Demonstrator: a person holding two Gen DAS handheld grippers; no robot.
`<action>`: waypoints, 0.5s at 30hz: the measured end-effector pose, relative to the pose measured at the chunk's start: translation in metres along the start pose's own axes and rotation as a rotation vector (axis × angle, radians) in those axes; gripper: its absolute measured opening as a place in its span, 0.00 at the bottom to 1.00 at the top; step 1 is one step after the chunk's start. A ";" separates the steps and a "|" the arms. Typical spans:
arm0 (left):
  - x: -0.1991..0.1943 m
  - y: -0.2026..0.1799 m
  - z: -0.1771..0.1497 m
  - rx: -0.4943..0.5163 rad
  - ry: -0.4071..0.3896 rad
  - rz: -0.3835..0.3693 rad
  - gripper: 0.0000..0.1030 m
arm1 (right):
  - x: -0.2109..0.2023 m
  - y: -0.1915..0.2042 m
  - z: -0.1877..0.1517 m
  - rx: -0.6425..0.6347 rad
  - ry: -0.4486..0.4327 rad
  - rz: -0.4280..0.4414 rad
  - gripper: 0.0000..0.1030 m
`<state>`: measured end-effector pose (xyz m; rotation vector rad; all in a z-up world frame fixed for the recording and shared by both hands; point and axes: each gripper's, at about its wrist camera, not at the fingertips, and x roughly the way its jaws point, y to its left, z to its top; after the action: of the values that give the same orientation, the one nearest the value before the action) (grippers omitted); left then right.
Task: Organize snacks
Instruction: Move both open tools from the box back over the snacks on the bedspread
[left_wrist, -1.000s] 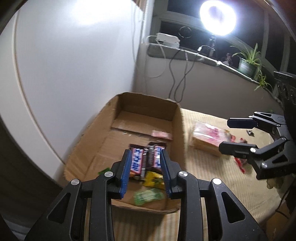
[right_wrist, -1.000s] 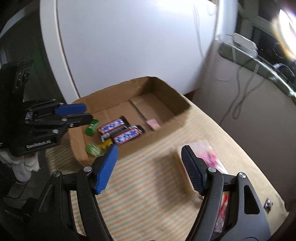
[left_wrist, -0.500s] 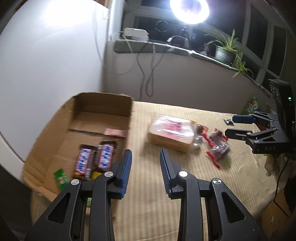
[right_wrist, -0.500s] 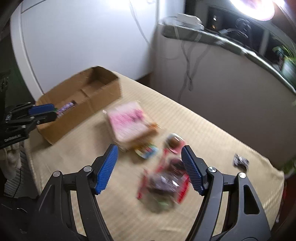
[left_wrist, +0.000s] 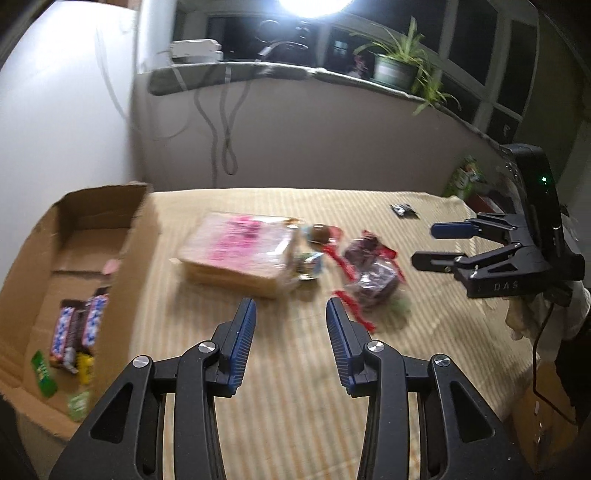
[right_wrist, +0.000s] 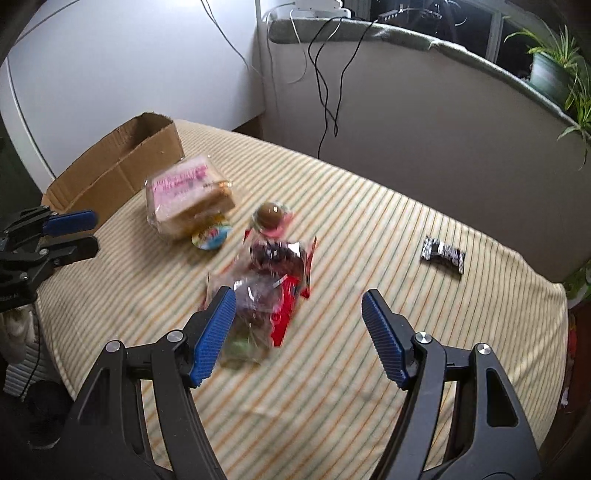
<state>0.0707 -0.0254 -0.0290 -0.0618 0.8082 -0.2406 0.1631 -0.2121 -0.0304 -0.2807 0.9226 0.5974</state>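
- Your left claw (left_wrist: 290, 341) is spread apart and holds nothing. It hangs over the striped cloth (left_wrist: 295, 387), low in the middle of the left view.
- Your right claw (right_wrist: 297, 341) is spread wide and holds nothing too.
- The cardboard box (left_wrist: 125, 258) sits at the left edge of the left view. It already has candy bars (left_wrist: 79, 328) and small green packets (left_wrist: 44, 373) inside.
- The snacks left to sort lie on the cloth in the middle of both views.
- The wrapped sandwich (right_wrist: 188, 199) lies just beside the box, up and left of your right claw. It looks soft and squashy, so I think you should take it by its long sides and squeeze gently.
- A small round snack with a bright lid (right_wrist: 212, 236) touches the sandwich's near edge.
- The crinkly clear bag with red trim (right_wrist: 275, 280) lies just ahead of your right claw's left finger (right_wrist: 214, 336), close to touching it. It looks light and slippery. I would pinch it near the middle, where it is fat, not at the thin red edge.
- A round brown treat (right_wrist: 271, 218) sits just past that bag.
- A small black and white wrapper (right_wrist: 443, 254) lies alone, well apart, on the right of the right view. It looks flat and light, so it may be hard to lift off the cloth.
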 end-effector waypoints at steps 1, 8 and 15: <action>0.004 -0.005 0.002 0.011 0.006 -0.012 0.37 | 0.000 0.000 -0.002 -0.006 0.003 0.011 0.71; 0.034 -0.030 0.012 0.058 0.058 -0.079 0.37 | 0.002 0.011 -0.023 -0.066 0.039 0.140 0.59; 0.066 -0.045 0.020 0.119 0.120 -0.109 0.37 | 0.021 0.025 -0.035 -0.098 0.086 0.170 0.51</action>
<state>0.1209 -0.0854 -0.0552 0.0209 0.9091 -0.3982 0.1350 -0.2011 -0.0678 -0.3196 1.0077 0.7942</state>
